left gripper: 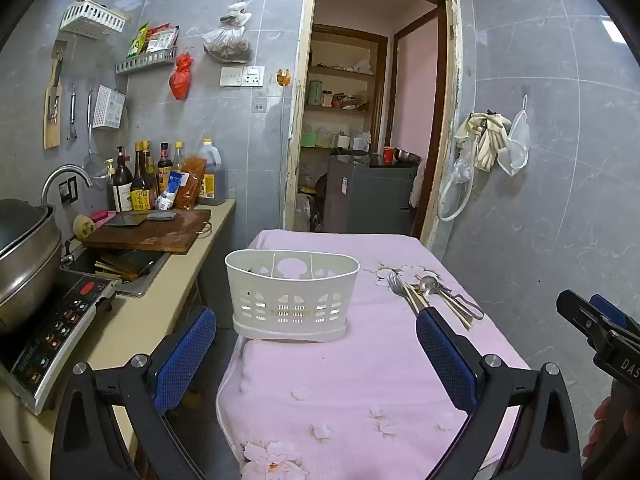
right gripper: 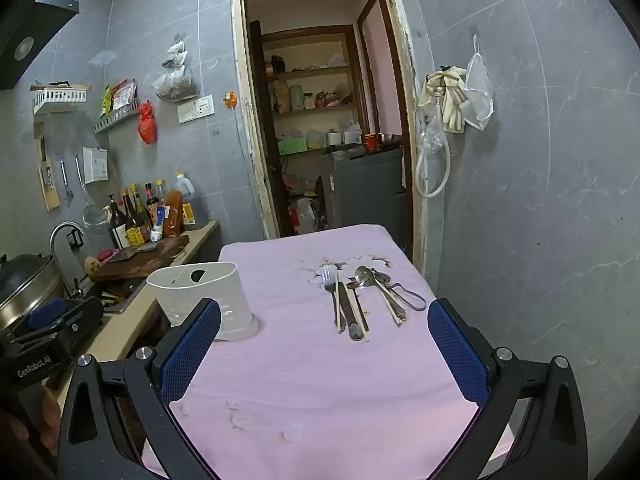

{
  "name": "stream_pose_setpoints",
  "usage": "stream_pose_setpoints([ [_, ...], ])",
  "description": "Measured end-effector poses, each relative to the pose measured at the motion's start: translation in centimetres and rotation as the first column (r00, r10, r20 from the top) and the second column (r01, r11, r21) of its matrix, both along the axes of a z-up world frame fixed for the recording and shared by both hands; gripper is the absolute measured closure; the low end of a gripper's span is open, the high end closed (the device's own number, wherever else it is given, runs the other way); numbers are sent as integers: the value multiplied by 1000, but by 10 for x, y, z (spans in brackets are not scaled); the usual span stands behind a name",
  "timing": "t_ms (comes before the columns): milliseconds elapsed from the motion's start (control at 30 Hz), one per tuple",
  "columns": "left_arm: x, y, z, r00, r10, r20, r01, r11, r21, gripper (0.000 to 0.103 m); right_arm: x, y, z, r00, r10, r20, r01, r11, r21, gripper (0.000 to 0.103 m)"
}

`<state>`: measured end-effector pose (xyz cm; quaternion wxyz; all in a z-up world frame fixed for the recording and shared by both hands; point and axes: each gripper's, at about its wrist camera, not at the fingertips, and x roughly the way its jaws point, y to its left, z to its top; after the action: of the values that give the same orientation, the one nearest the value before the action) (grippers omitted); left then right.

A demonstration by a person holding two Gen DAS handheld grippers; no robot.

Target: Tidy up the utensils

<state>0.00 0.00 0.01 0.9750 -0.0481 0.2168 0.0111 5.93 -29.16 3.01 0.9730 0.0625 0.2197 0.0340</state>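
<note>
A white slotted utensil holder (left gripper: 292, 296) (right gripper: 206, 300) stands at the left edge of a table covered in pink floral cloth (left gripper: 352, 384) (right gripper: 320, 380). To its right lie a fork (right gripper: 330, 284), a pair of chopsticks (right gripper: 340, 308), a knife (right gripper: 350, 316), a spoon (right gripper: 372, 284) and other metal utensils (left gripper: 436, 294). My left gripper (left gripper: 316, 344) hovers open before the holder, nothing between its blue pads. My right gripper (right gripper: 324, 344) is open too, short of the utensils, and shows at the right edge of the left wrist view (left gripper: 596, 328).
A counter (left gripper: 176, 280) runs along the left with a cutting board (left gripper: 152, 232), sauce bottles (left gripper: 160, 180), a sink (left gripper: 124, 268), an induction cooker (left gripper: 52, 340) and a large pot (left gripper: 24, 256). An open doorway (left gripper: 372, 120) lies beyond the table. Gloves and a hose hang on the right wall (left gripper: 484, 140).
</note>
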Motion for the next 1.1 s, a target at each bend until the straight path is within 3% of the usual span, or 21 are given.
stream_pose_setpoints([
  [1100,0,0,0,1000,-1,2,1,1000,-3,2,0,2,-1,1000,-1,4,1,1000,-1,1],
])
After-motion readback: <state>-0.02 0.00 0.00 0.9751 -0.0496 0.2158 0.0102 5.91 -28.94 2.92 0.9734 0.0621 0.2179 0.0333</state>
